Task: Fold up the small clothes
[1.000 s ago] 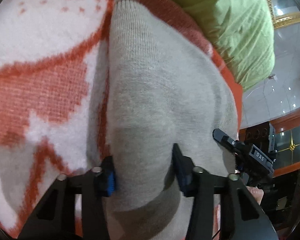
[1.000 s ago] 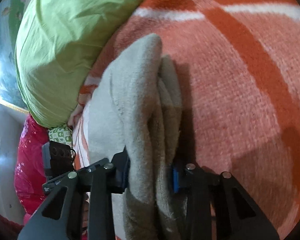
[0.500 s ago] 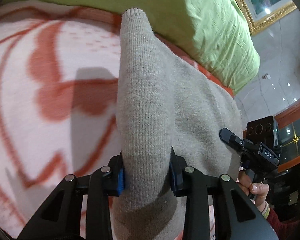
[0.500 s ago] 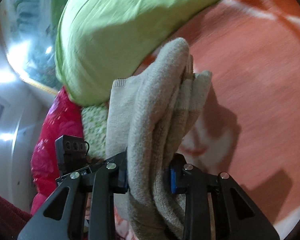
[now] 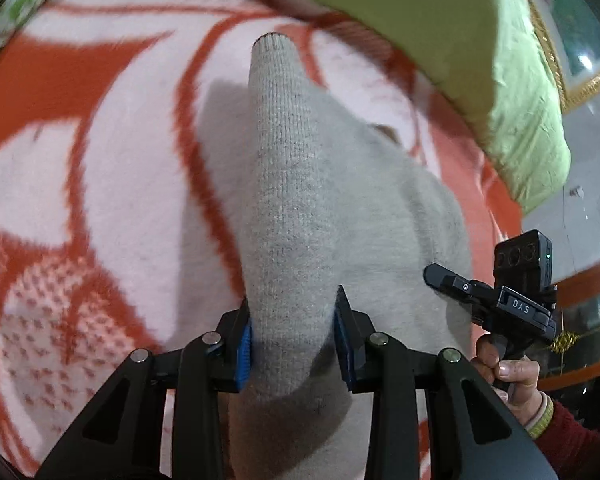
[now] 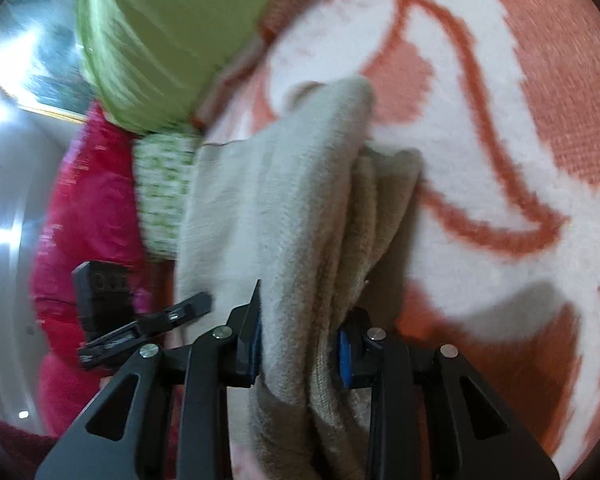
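A small grey knitted garment (image 5: 296, 200) hangs between both grippers above an orange and white patterned blanket (image 5: 100, 184). My left gripper (image 5: 294, 344) is shut on a bunched part of the garment, whose narrow end points away from me. My right gripper (image 6: 300, 340) is shut on several bunched layers of the same garment (image 6: 300, 208). The right gripper also shows at the right of the left wrist view (image 5: 500, 300), held by a hand. The left gripper shows at the left of the right wrist view (image 6: 140, 320).
A large green pillow (image 5: 460, 60) lies at the blanket's far edge and also shows in the right wrist view (image 6: 160, 32). A bright pink cloth (image 6: 84, 220) and a green-patterned cloth (image 6: 160, 184) lie beside it. Shiny floor and dark wood furniture (image 5: 580, 288) lie beyond the bed.
Both grippers have lifted the garment up off the blanket and pulled back, so more of the blanket pattern and the pillow is in view. The grips have not changed.
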Demonstrator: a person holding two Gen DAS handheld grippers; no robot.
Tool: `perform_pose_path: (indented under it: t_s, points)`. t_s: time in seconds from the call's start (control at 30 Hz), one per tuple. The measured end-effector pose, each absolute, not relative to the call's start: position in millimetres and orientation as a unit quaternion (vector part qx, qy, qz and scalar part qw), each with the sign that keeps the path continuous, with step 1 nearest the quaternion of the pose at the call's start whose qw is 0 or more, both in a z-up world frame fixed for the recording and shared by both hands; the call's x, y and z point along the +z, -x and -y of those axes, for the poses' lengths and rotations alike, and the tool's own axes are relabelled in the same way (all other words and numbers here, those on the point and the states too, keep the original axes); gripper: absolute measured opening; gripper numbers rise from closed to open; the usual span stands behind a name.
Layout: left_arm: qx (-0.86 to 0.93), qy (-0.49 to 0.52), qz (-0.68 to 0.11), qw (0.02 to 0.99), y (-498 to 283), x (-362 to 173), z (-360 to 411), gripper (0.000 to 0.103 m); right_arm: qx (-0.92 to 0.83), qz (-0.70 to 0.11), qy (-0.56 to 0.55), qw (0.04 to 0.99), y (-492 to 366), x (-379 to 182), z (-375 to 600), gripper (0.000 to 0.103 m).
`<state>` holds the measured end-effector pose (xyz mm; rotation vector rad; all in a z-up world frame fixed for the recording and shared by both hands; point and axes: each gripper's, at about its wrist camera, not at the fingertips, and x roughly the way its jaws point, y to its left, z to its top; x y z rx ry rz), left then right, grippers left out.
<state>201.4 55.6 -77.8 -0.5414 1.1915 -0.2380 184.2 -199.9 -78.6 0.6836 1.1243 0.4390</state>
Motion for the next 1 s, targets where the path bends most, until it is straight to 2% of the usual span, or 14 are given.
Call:
perform_pose_path:
  t_s: [0.07,0.1,0.17,0.37,0.77,0.83,0.87,0.9,1.0]
  points:
    - [-0.11,0.276,-0.549,0.781,-201,-84,-61,0.04,0.196,-0.52,-0.331,0.762,-185,-87,205,0.037]
    - [-0.108,0.28,-0.549,0.78,-201,-84,-62,0.043,0.191,-0.521,-0.332,0.763,-184,-87,206,0.043]
    - [-0.099,0.273,-0.552,0.782,-197,-81,-64,0.046,0.18,-0.522,-0.322,0.769,-182,-82,206,0.05]
    - [-0.085,0.247,-0.559,0.787,-168,-63,-67,0.056,0.144,-0.521,-0.296,0.788,-155,-54,223,0.05]
    - [-0.094,0.248,-0.583,0.768,-102,-69,-66,0.056,0.125,-0.516,-0.272,0.803,-69,-45,209,0.05]
    - [-0.091,0.245,-0.585,0.768,-99,-74,-67,0.058,0.119,-0.521,-0.27,0.801,-68,-51,204,0.041]
    - [-0.089,0.234,-0.587,0.77,-100,-76,-66,0.058,0.112,-0.527,-0.27,0.798,-69,-56,202,0.019]
    - [-0.086,0.226,-0.59,0.77,-100,-78,-65,0.059,0.11,-0.535,-0.278,0.79,-71,-61,202,0.012]
    - [-0.084,0.228,-0.594,0.767,-100,-76,-64,0.056,0.116,-0.518,-0.278,0.801,-72,-49,202,0.008]
